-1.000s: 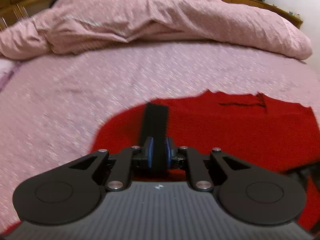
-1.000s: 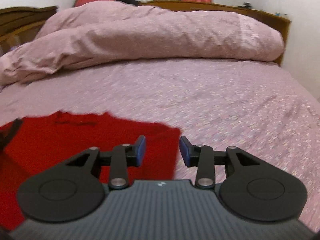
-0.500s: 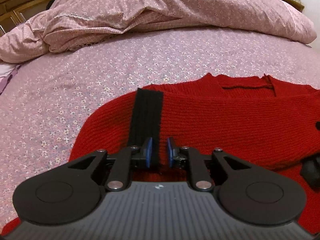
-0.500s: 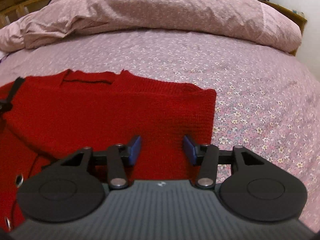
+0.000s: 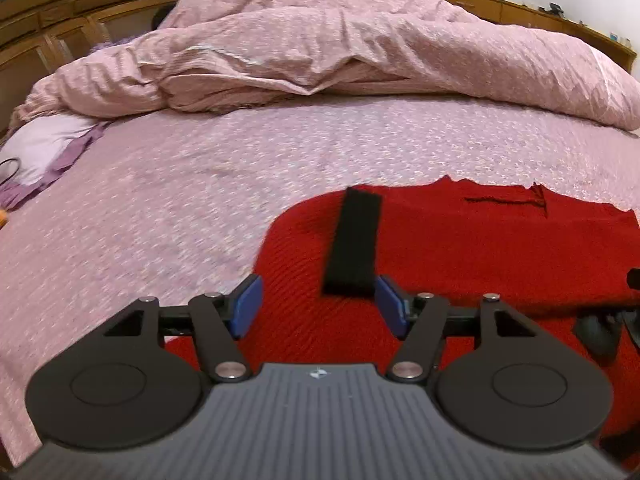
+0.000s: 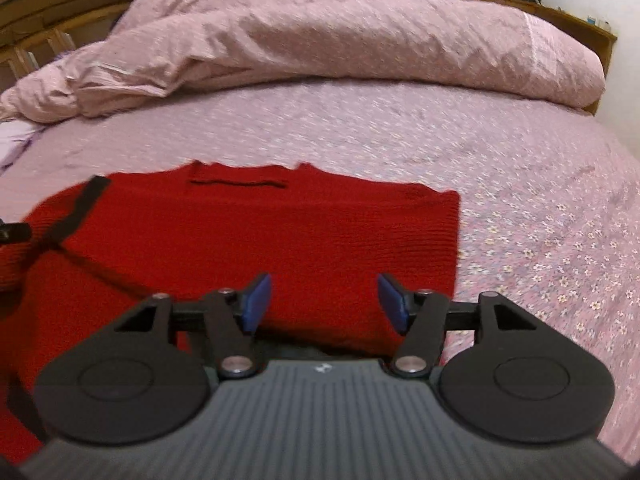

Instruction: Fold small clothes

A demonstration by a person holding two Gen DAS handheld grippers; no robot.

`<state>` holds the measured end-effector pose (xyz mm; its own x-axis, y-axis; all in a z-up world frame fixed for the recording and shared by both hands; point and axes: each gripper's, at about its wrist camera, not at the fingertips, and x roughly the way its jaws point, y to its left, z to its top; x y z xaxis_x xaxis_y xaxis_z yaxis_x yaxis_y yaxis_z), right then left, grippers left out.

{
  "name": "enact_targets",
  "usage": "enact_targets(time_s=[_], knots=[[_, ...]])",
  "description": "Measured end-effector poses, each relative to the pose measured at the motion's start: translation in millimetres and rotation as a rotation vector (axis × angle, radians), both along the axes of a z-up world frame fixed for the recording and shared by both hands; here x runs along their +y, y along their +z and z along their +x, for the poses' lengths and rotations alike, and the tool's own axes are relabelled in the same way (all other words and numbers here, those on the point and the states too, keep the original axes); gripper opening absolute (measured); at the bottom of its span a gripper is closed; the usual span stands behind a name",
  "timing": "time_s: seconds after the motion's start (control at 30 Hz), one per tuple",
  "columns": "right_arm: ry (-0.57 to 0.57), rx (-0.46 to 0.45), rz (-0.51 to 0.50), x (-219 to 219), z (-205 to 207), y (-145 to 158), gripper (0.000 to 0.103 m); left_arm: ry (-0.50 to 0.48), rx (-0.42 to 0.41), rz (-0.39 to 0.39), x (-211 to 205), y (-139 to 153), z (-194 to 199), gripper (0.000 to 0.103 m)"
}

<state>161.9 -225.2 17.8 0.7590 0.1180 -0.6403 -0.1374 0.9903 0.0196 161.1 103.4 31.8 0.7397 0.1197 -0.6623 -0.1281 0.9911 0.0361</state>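
A small red knitted sweater (image 5: 460,248) lies flat on the pink floral bedsheet (image 5: 180,208); it also shows in the right wrist view (image 6: 280,232). A black cuff band (image 5: 354,246) of a sleeve lies folded across its left part, also seen from the right wrist (image 6: 76,210). My left gripper (image 5: 318,306) is open and empty, just short of the cuff's near end. My right gripper (image 6: 324,300) is open and empty above the sweater's right near part.
A rumpled pink duvet (image 5: 360,48) is heaped across the far side of the bed. A wooden headboard (image 5: 72,12) stands at the back left. A lilac pillow (image 5: 44,148) lies at the left edge. A white wall (image 6: 624,40) is on the right.
My left gripper has opened and let go of the black cuff, which now lies on the sweater. Both grippers have drawn back and risen a little; the right one has opened wider.
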Motion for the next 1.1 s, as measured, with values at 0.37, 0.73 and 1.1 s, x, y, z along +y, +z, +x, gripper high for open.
enact_targets(time_s=[0.37, 0.73, 1.1], knots=[[0.069, 0.027, 0.092, 23.1, -49.3, 17.3, 0.062, 0.157, 0.027, -0.029, 46.6, 11.7, -72.0, 0.071], [0.102, 0.022, 0.093, 38.8, -77.0, 21.4, 0.062, 0.247, 0.022, -0.073, 75.6, 11.4, -118.0, 0.071], [0.163, 0.048, 0.045, 67.5, -83.6, 14.2, 0.062, 0.339, 0.022, -0.309, 92.5, -12.5, -138.2, 0.071]])
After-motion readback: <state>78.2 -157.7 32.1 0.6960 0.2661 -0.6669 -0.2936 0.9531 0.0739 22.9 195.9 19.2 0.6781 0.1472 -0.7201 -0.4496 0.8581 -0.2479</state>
